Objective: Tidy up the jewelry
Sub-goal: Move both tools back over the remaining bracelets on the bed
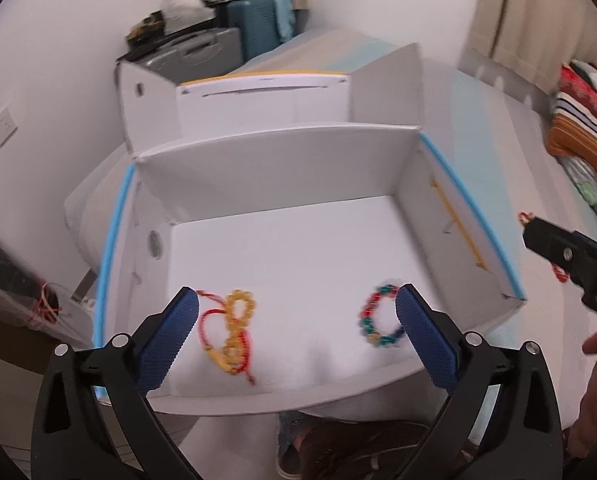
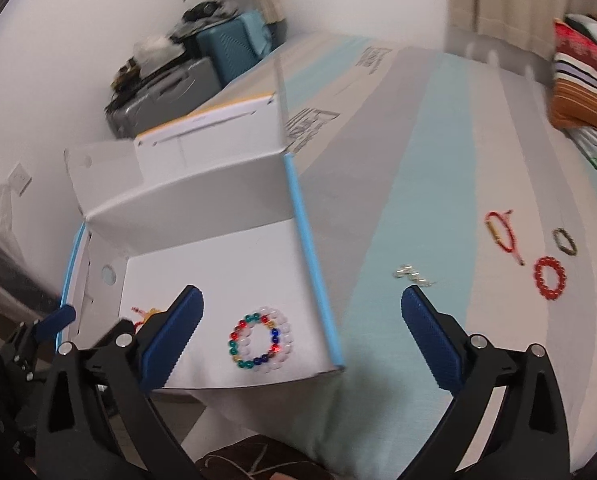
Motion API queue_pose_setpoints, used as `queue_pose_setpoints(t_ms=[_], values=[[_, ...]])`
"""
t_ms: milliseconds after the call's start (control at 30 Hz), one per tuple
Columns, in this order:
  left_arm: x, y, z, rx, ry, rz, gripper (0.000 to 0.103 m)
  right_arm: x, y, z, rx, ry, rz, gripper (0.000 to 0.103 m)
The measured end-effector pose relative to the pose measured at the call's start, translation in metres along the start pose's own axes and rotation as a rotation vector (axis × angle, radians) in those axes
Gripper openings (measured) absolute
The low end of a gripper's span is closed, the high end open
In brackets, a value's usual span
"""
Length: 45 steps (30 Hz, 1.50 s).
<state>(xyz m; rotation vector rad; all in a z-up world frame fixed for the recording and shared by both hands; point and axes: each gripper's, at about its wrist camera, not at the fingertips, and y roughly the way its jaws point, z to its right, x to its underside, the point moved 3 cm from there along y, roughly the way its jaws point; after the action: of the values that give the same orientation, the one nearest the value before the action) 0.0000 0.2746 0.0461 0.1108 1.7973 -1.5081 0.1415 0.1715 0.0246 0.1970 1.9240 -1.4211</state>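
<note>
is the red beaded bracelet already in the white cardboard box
No, the red beaded bracelet lies on the striped bed cover, to the right of the white cardboard box.

Both tongs [image 1: 297, 312] [image 2: 302, 314] wide apart, empty

A white box [image 1: 282, 168] with blue edges stands open on the bed [image 2: 438, 160], its flaps upright. On its white floor lie two pieces, well apart. At the left, a yellow bead bracelet [image 1: 236, 322] lies twisted in a figure-eight, tangled with a red cord. At the right, a multicoloured bracelet [image 2: 261, 338] lies flat in a ring, seemingly doubled with a row of pale beads. Out on the bed, right of the box, lie a red cord bracelet [image 2: 503, 234], a dark bracelet [image 2: 565, 241], a red bead bracelet [image 2: 550, 278] and small silver pieces [image 2: 414, 275], possibly earrings.
</note>
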Motion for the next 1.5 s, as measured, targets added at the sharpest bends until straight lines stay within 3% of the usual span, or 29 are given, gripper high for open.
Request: queue_pose_setpoints(t_ms=[367, 833, 1200, 1500], values=[[-0.003, -0.014, 0.066, 0.072, 0.082, 0.026, 0.097, -0.002, -0.038, 0.064, 0.068, 0.043, 0.070, 0.095], [-0.013, -0.018, 0.164, 0.159, 0.189, 0.051, 0.097, 0.002, -0.067, 0.162, 0.157, 0.124, 0.092, 0.095], [-0.027, -0.001, 0.235, 0.206, 0.255, 0.045, 0.097, 0.000, -0.077, 0.251, 0.217, 0.213, 0.100, 0.095], [-0.040, 0.030, 0.287, 0.230, 0.292, 0.022, 0.097, 0.003, -0.060, 0.313, 0.249, 0.289, 0.078, 0.095]])
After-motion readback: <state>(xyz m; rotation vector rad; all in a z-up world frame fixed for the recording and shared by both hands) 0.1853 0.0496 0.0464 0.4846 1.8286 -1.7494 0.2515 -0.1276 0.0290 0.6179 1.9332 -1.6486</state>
